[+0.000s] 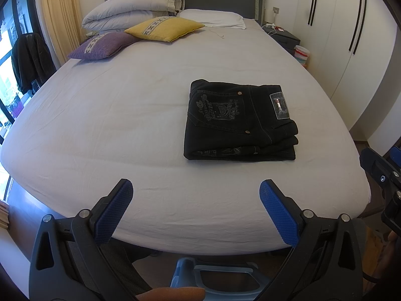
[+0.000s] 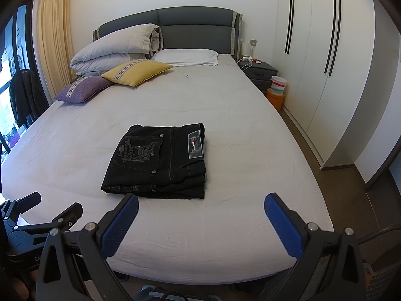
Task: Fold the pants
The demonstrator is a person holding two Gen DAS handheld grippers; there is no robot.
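Note:
Black jeans (image 1: 238,123) lie folded into a compact rectangle on the grey bed sheet (image 1: 125,115), back pocket and leather patch facing up. They also show in the right wrist view (image 2: 160,160). My left gripper (image 1: 196,188) is open and empty, held above the bed's near edge, short of the jeans. My right gripper (image 2: 201,202) is open and empty, just in front of the jeans' near edge. The right gripper's body shows at the right edge of the left wrist view (image 1: 383,173), and the left gripper's body at the left edge of the right wrist view (image 2: 37,220).
A yellow cushion (image 1: 164,28), a purple cushion (image 1: 102,45), a folded duvet (image 1: 132,7) and a white pillow (image 1: 213,17) lie at the bed's head. A nightstand (image 2: 258,71) and white wardrobe doors (image 2: 325,50) stand to the right. A dark jacket (image 1: 30,62) hangs at left.

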